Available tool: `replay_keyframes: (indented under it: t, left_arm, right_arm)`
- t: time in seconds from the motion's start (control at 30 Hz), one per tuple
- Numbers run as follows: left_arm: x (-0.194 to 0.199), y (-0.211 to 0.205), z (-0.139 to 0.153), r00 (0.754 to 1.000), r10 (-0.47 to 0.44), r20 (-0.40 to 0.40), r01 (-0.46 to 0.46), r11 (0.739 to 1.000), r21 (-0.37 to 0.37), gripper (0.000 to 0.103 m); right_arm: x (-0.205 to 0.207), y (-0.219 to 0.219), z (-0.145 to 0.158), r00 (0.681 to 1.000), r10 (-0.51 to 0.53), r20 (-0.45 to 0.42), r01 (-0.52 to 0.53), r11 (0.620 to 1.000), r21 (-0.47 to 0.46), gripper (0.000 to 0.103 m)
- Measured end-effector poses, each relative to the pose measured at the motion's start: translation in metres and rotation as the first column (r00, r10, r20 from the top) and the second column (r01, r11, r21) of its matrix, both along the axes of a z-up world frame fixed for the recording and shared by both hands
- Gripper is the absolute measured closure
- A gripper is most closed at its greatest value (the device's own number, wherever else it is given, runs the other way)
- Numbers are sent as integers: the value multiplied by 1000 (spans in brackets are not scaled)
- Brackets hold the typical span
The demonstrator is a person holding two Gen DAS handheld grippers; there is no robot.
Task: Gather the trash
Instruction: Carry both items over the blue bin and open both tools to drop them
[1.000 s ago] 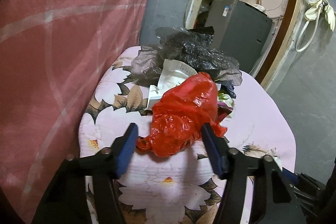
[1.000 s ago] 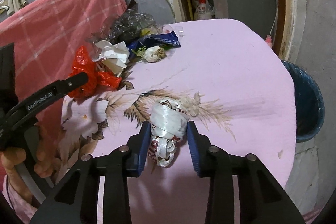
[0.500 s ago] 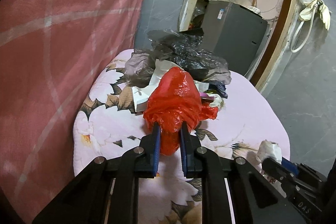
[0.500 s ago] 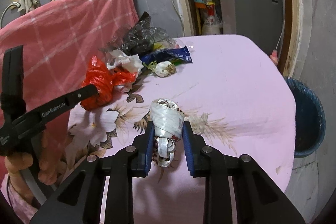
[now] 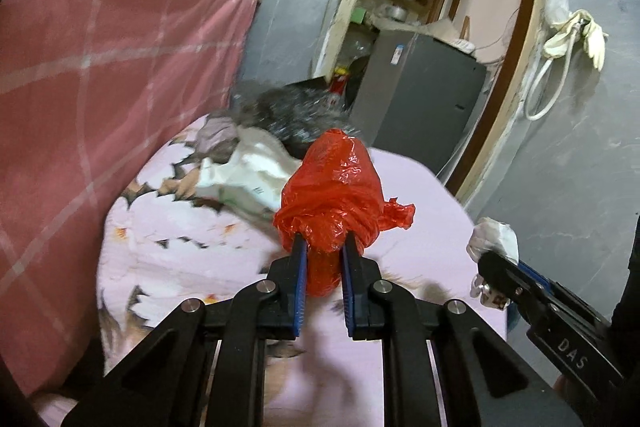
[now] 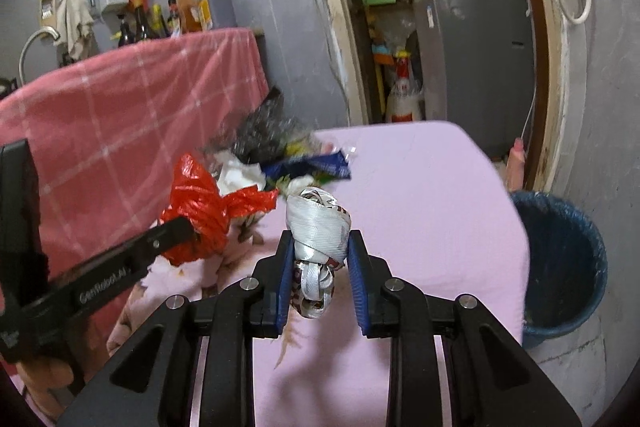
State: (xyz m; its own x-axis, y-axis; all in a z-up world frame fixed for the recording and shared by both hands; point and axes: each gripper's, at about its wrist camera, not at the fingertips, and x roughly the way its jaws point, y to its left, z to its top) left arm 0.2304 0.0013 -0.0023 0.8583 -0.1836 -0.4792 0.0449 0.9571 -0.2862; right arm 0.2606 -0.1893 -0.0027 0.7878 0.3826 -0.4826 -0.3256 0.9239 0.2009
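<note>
Two pieces were in hand: from the left wrist, the left gripper point(image 5: 323, 269) was pinching the red plastic bag point(image 5: 334, 195) just off the table point(image 5: 424, 187). From the right wrist, the right gripper point(image 6: 320, 269) was clamped on a white crumpled wrapper point(image 6: 318, 227). Neither was in the blue bin point(image 6: 560, 259), and the trash pile point(image 6: 276, 147) was left on the table.

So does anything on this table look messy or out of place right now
Yes. A heap of litter sits at the far left of the pink tablecloth: a crumpled black plastic bag, white paper and a blue wrapper. The blue bin stands on the floor beside the table.
</note>
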Motion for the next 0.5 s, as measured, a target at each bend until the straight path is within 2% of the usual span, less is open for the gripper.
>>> replay_keyframes:
  t: [0.2,0.37,0.5]
  left_arm:
    - [3,-31,13,997,-7,73,8,1000,-11,91]
    - [9,-73,20,991,-38,131,40,999,-13,91]
    - [20,-111,19,986,-80,143,84,996,-20,91]
  right_arm:
    - [0,-32,14,995,-38,95,38,999,4,80]
    - [4,-63,22,984,-77,158,81,997,-18,80]
    - [10,-96,24,971,-118,207,128,991,-36,80]
